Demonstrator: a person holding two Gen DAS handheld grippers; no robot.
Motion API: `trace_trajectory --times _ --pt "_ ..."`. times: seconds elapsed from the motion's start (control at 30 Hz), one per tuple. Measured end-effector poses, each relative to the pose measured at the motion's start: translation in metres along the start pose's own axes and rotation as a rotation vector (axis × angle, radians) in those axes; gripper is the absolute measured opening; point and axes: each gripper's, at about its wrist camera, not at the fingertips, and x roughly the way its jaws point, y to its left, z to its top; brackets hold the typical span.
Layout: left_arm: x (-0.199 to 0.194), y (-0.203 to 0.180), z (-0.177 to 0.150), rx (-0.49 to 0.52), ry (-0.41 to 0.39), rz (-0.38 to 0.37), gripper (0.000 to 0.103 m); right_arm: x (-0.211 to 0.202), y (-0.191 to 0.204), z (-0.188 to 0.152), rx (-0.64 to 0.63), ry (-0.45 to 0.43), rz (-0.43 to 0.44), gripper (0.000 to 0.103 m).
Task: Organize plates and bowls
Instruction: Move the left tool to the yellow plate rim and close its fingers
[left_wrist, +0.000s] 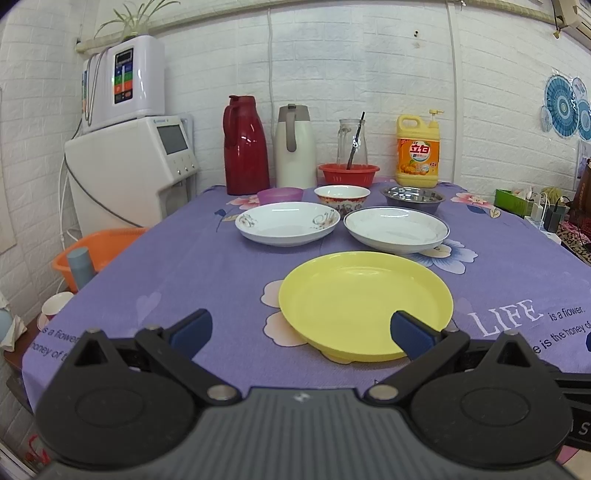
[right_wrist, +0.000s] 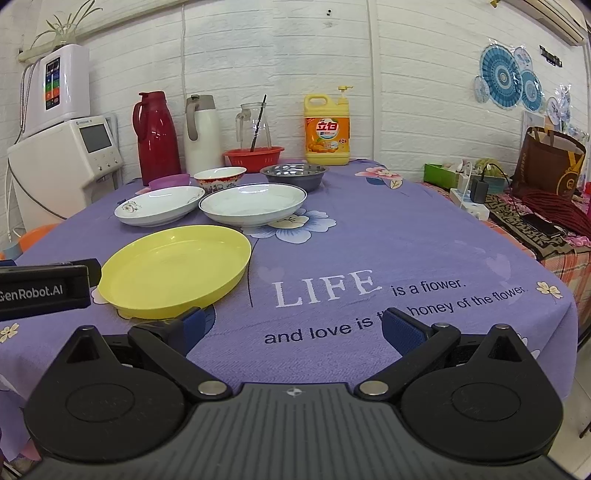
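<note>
- Grippers first: my left gripper is wide open and holds nothing; its right finger is over the near rim of the yellow plate, but I cannot tell if it touches.
- My right gripper is wide open too, empty, above the bare cloth, with its left finger just beside the near rim of the same plate.
- I judge the yellow plate is plastic: light, stiff, not fragile, and it may slide on the cloth. I would pinch its near rim.
- Behind it, two white plates, the flowered one and the plain one, look ceramic: heavier, slippery, easy to break. Grip the rim firmly.
- Farther back stand a patterned bowl, a purple bowl and a steel bowl, near each other; the rims are the best hold.
</note>
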Motion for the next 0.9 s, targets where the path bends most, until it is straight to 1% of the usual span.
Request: trace_trajectory --times 0.27,0.43,0.63,0.9 --pt "0.008 0.004 0.005 -0.005 0.004 0.010 0.102 0.004 -0.001 0.004 0.009 0.002 0.001 0.103" --pt "0.026 0.010 0.005 -0.011 0.046 0.026 0.102 0.014 -0.001 0.005 0.000 0.018 0.005 0.103" --pt "0.040 0.024 0.020 -0.029 0.044 0.041 0.102 0.027 0.002 0.023 -0.031 0.015 0.012 0.103" --pt "0.079 0.033 0.033 -0.050 0.140 0.050 0.102 0.064 0.017 0.045 -0.083 0.075 0.051 0.103"
